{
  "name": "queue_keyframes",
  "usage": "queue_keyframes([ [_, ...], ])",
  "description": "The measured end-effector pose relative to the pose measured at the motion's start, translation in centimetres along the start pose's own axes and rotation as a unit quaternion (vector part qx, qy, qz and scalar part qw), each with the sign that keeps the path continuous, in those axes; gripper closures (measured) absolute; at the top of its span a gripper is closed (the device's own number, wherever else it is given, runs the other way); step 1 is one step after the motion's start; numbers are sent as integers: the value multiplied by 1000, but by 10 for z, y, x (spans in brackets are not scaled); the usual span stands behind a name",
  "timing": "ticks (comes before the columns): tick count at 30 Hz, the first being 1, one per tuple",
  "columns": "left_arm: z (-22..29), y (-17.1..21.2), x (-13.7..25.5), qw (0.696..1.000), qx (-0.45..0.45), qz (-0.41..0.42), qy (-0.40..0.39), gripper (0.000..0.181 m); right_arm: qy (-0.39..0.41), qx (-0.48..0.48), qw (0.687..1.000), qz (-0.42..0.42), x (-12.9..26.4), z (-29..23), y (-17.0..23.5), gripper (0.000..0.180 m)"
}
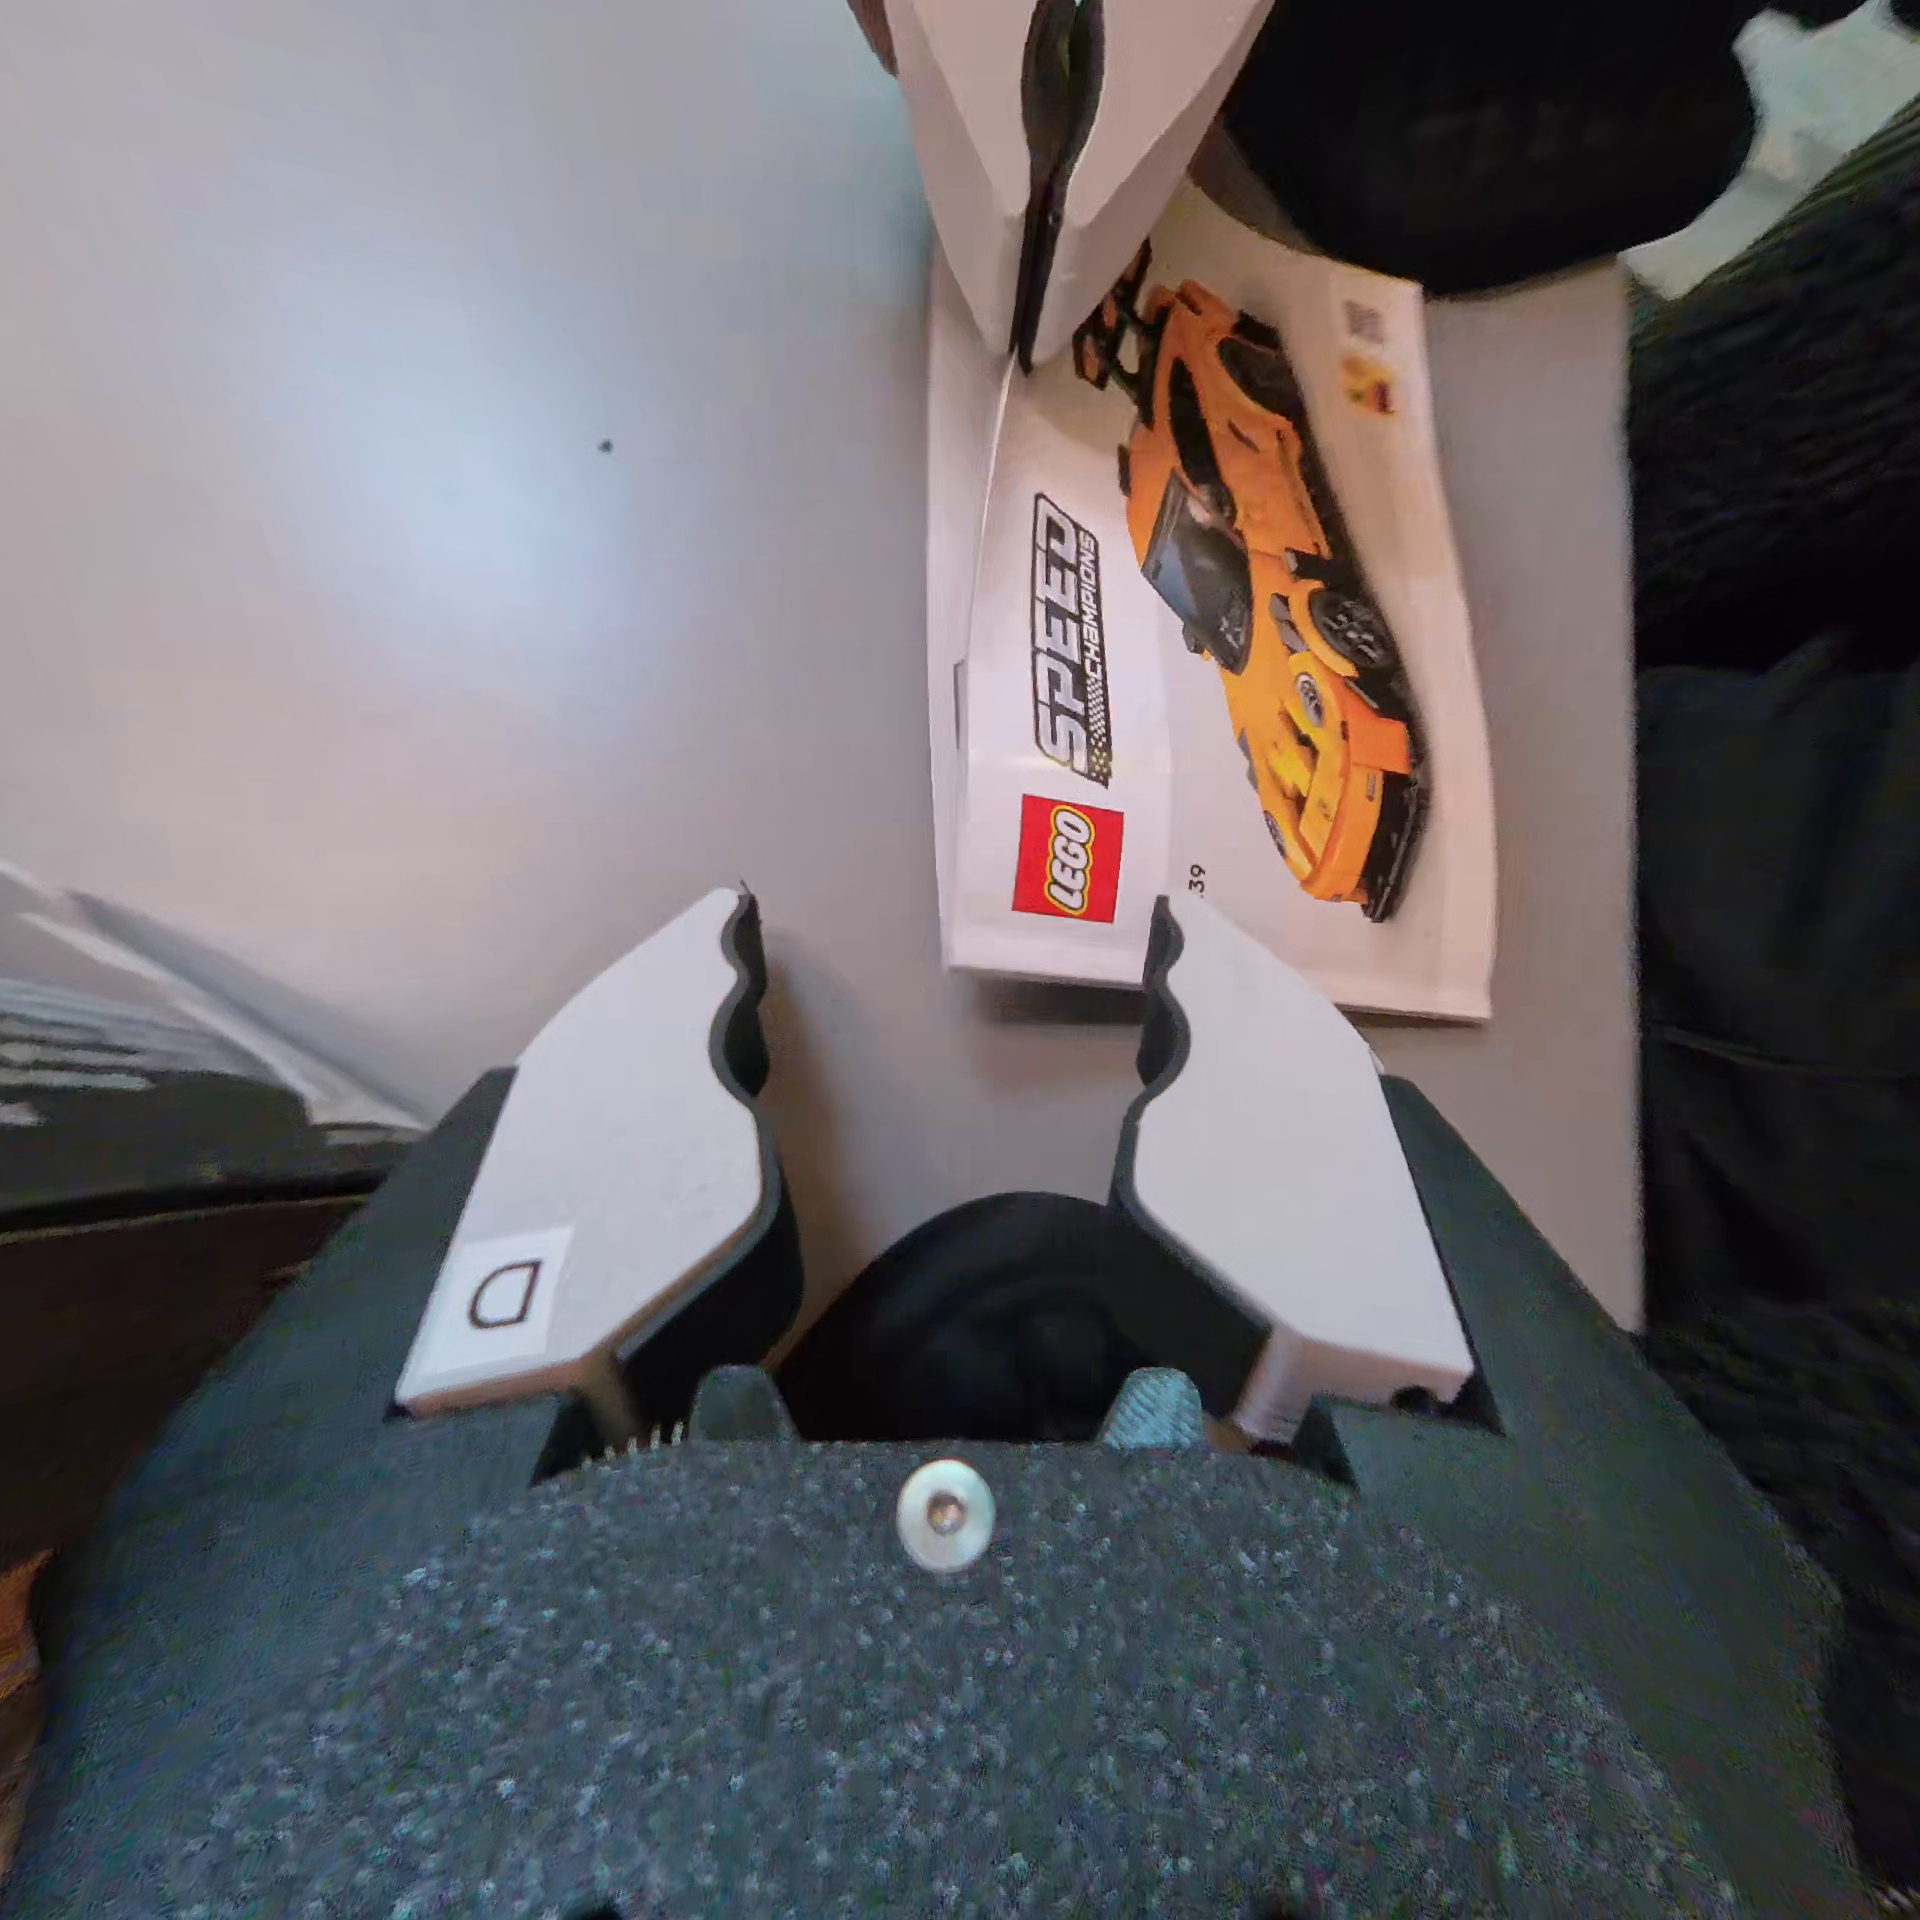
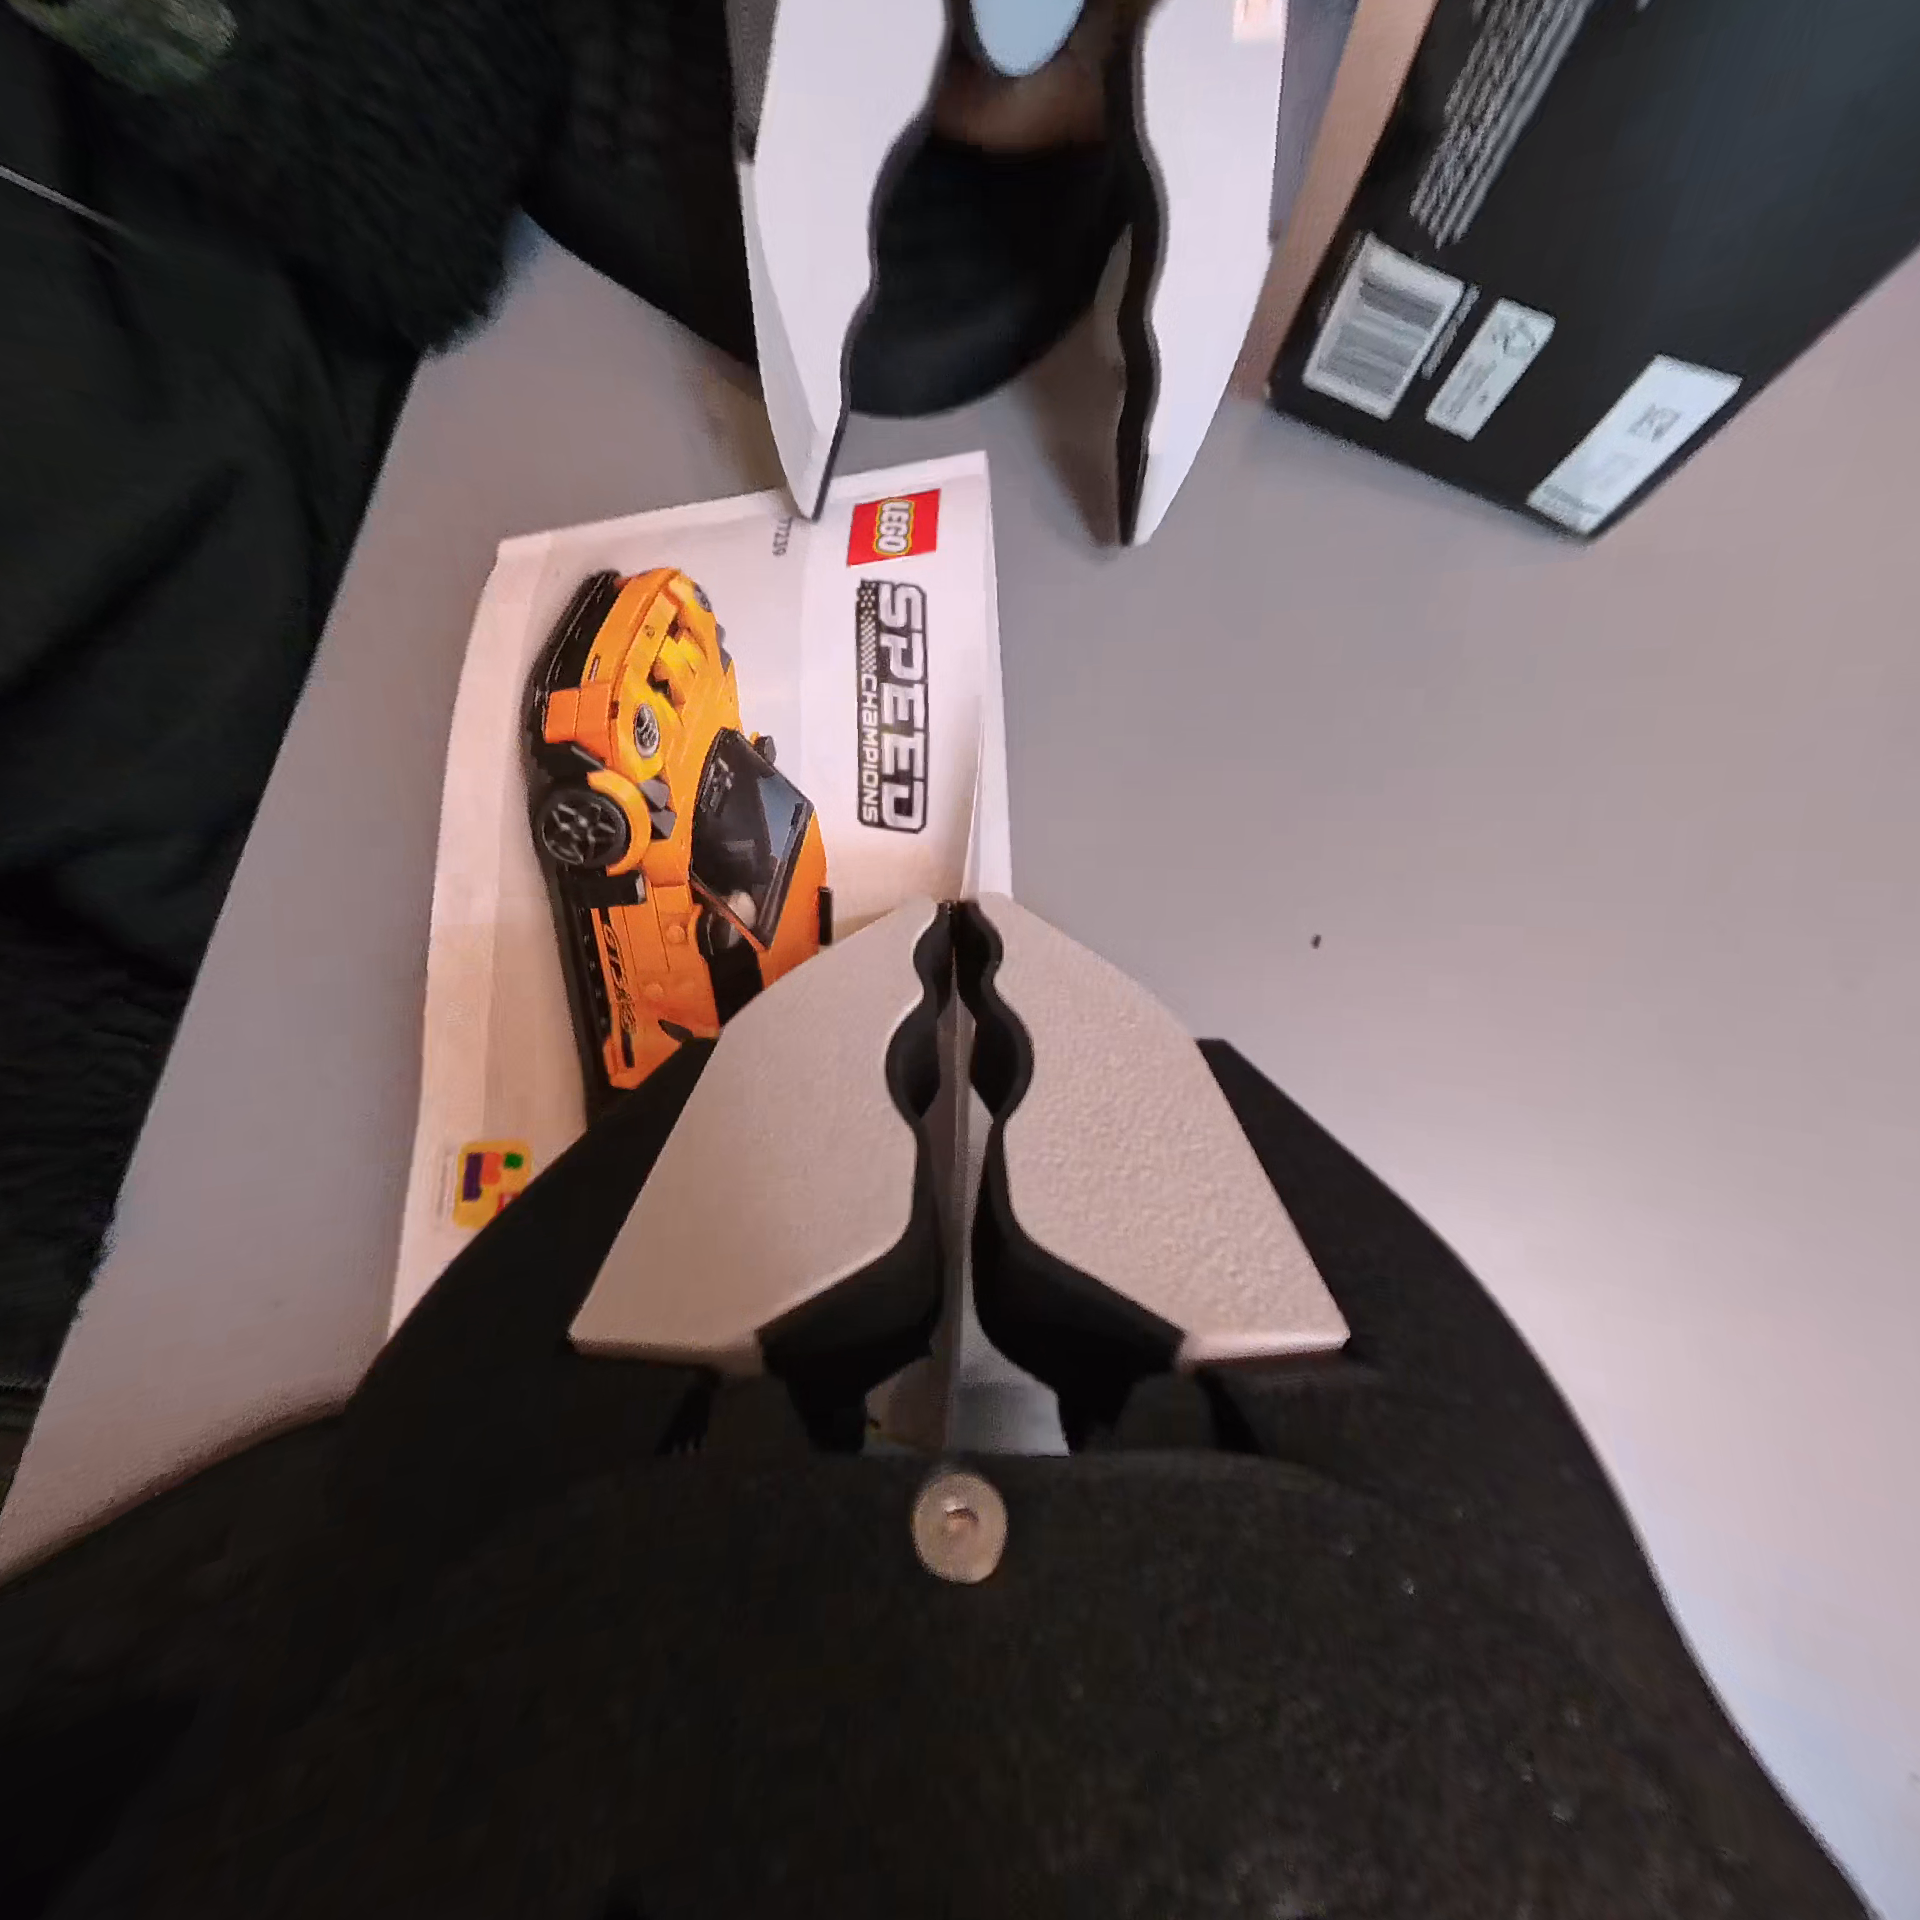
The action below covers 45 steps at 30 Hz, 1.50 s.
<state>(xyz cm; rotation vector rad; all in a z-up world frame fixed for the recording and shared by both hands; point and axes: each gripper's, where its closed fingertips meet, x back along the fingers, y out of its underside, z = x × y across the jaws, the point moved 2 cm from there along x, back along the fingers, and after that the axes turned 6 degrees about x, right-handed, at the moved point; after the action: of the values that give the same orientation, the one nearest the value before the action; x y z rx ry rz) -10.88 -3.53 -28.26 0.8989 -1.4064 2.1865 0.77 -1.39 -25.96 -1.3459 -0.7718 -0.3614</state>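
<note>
A white instruction booklet (image 1: pixel 1226 582) with an orange toy car on its cover lies on the grey table (image 1: pixel 416 520). My right gripper (image 2: pixel 951 911) is shut on the edge of the booklet's (image 2: pixel 675 779) cover sheet, which is lifted slightly at that long edge. It also shows at the top of the left wrist view (image 1: pixel 1029 348). My left gripper (image 1: pixel 954 912) is open and empty, at the booklet's near corner by the red logo. One of its fingertips (image 1: pixel 1162 920) overlaps the booklet's edge. It shows at the top of the right wrist view (image 2: pixel 971 520).
A black cardboard box (image 2: pixel 1558 260) with white labels stands on the table (image 2: pixel 1455 831) beside the left gripper, and shows at the left of the left wrist view (image 1: pixel 156 1122). Dark fabric (image 2: pixel 156 520) lies along the table edge next to the booklet. Tip to tip, the grippers are about 10 cm apart.
</note>
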Motion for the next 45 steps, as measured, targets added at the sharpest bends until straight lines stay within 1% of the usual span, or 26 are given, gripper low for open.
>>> queue_keyframes([
  [2, 12, -1, 1, 998, 29, 0, 54, 113, 15, 12, 1000, 19, 6, -6, -10, 180],
  [4, 28, -3, 2, 991, 61, 3, 122, 118, 37, 22, 999, 33, 12, -11, -18, 180],
  [6, 40, -4, 2, 982, 84, -5, 169, 124, 57, 30, 997, 45, 17, -14, -24, 180],
  [7, 45, -6, 2, 978, 90, -4, 187, 133, 64, 33, 996, 50, 19, -16, -27, 180],
  [8, 49, -11, 3, 975, 92, 11, 201, 152, 71, 37, 995, 53, 22, -18, -29, 180],
  [9, 51, -18, 6, 971, 95, 31, 215, 160, 80, 40, 995, 54, 24, -19, -30, 180],
  [10, 53, -23, 9, 968, 97, 45, 225, 167, 91, 41, 993, 57, 28, -19, -31, 180],
  [11, 51, -27, 11, 969, 93, 61, 219, 173, 104, 40, 992, 67, 33, -18, -34, 179],
  [12, 49, -31, 13, 973, 80, 73, 203, 176, 119, 36, 989, 80, 39, -17, -37, 179],
  [13, 49, -34, 16, 977, 57, 81, 190, 176, 143, 30, 986, 86, 47, -13, -38, 174],
  [14, 48, -35, 19, 981, 31, 87, 168, 176, 167, 23, 981, 92, 57, -9, -38, 156],
  [15, 47, -36, 22, 985, 9, 92, 145, 176, 179, 9, 978, 103, 67, -7, -37, 142],
  [17, 46, -39, 28, 988, -24, 107, 113, 176, 180, -31, 975, 126, 83, -10, -31, 111],
  [18, 46, -40, 31, 987, -41, 116, 101, 176, 178, -47, 975, 128, 88, -13, -25, 101],
  [20, 47, -40, 36, 986, -73, 126, 84, 176, 165, -77, 975, 126, 89, -20, -8, 89],
  [22, 50, -40, 38, 983, -103, 132, 75, 176, 142, -109, 974, 139, 82, -23, 8, 88],
  [24, 53, -41, 39, 980, -121, 139, 75, 177, 113, -128, 975, 145, 69, -25, 17, 90],
  [25, 54, -42, 39, 979, -125, 143, 74, 177, 90, -127, 976, 153, 62, -28, 15, 97],
  [26, 55, -44, 39, 978, -128, 147, 74, 177, 68, -120, 977, 161, 55, -32, 12, 109],
  [27, 55, -45, 40, 977, -133, 153, 70, 177, 47, -103, 980, 163, 51, -37, 8, 133],
  [28, 54, -45, 41, 976, -138, 156, 63, 177, 34, -80, 983, 164, 49, -42, 4, 167],
  [29, 51, -44, 43, 977, -137, 157, 53, 177, 38, -67, 983, 167, 51, -42, 0, 176],
  [33, 46, -49, 51, 975, -115, 183, 56, 177, 61, -60, 982, 168, 62, -39, -14, 176],
  [40, 43, -55, 60, 970, -107, 215, 47, 176, 88, -51, 979, 176, 81, -36, -38, 176],
  [43, 42, -57, 65, 966, -109, 230, 42, 173, 95, -47, 974, 202, 89, -34, -50, 176],
  [45, 46, -61, 72, 958, -105, 261, 52, 167, 100, -44, 964, 243, 98, -33, -63, 176],
])
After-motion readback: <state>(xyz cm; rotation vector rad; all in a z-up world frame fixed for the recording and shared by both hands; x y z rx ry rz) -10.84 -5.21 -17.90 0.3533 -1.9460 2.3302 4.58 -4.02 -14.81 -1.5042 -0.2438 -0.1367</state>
